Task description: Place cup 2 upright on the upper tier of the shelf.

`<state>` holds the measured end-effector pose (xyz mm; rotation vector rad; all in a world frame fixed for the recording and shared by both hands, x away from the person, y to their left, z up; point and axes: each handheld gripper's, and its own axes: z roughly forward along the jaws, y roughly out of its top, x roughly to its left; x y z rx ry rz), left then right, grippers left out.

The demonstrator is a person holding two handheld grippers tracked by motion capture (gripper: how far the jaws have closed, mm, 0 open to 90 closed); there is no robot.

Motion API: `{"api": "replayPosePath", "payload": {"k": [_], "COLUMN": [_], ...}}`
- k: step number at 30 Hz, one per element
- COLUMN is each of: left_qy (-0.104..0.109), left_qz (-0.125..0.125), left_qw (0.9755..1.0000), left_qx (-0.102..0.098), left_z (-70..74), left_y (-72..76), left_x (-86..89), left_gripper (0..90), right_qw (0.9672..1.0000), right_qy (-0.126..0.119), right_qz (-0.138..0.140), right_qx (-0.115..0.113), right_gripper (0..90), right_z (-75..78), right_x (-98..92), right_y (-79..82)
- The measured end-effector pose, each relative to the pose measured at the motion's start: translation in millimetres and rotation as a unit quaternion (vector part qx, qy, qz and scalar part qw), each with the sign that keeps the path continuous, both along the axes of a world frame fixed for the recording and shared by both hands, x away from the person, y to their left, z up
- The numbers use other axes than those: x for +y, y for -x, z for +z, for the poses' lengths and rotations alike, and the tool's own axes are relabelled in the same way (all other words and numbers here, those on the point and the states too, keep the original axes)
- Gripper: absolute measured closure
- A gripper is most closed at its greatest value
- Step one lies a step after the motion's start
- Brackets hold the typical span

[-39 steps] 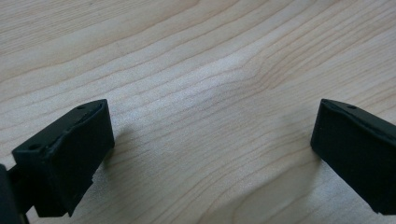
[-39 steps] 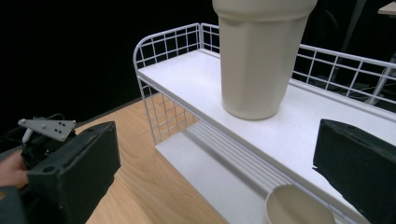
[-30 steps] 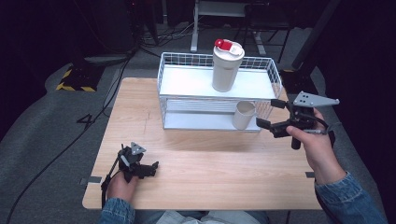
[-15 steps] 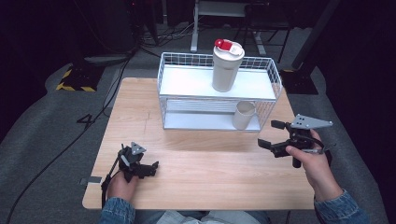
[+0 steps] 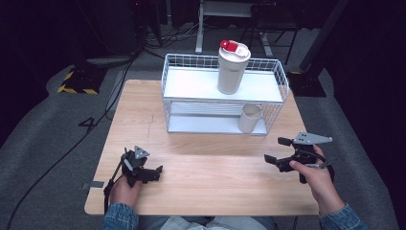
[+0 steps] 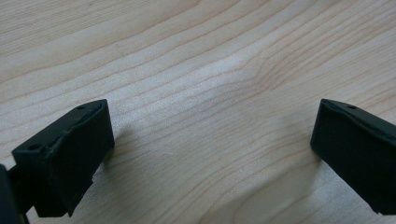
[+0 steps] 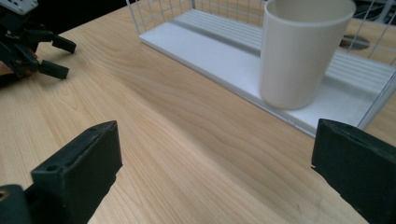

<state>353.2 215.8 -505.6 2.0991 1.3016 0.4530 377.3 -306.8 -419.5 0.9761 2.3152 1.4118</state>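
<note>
A white wire shelf (image 5: 178, 81) with two tiers stands at the back middle of the wooden table (image 5: 215, 187). A cream tumbler with a red lid (image 5: 232, 67) stands upright on its top tier. A cream cup (image 5: 250, 118) stands on the lower tier at the right end, and it is also close ahead in the right gripper view (image 7: 299, 51). My right gripper (image 5: 275, 150) hovers open in front of the shelf's right end, holding nothing. My left gripper (image 5: 156, 173) rests open at the front left, over bare wood in the left gripper view (image 6: 210, 140).
The shelf's lower tray (image 7: 224, 46) is open toward me. The left hand and its gripper (image 7: 53, 56) show far off in the right gripper view. Dark floor with cables surrounds the table. Bare wood lies between the two grippers.
My right gripper has drawn back from the shelf's right end toward the person and lower over the table. The left gripper has stayed put.
</note>
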Motion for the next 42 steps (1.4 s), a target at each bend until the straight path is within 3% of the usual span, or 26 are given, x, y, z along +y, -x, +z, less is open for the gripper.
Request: {"api": "replayPosePath", "payload": {"k": [10,24,36,37,42], "left_qy": [0.0,0.001,0.0,0.0,0.0], "left_qz": [0.0,0.004,0.003,0.004,0.004], "left_qw": [1.0,1.0,1.0,1.0,1.0], "left_qx": [0.0,-0.002,-0.002,-0.002,-0.002], "left_z": [0.0,-0.3,-0.2,-0.3,-0.3], "left_y": [0.0,0.3,0.3,0.3,0.3], "left_x": [0.0,-1.1,-1.0,-1.0,-1.1], "left_gripper": [0.0,0.0,0.0,0.0,0.0], "right_qw": [0.9996,0.9958,0.9925,0.9907,0.99], "right_qy": [0.017,0.08,0.117,0.131,0.134], "right_qz": [-0.005,-0.011,-0.006,-0.007,-0.01], "right_qx": [0.023,0.042,0.034,0.037,0.043], "right_gripper": [3.0,4.0,5.1,4.0,0.8], "right_z": [-34.2,-73.0,-84.8,-85.6,-86.5], "right_x": [-2.8,-5.9,-7.0,-6.1,-3.0], "right_y": [-0.5,3.3,11.5,11.7,11.5]}}
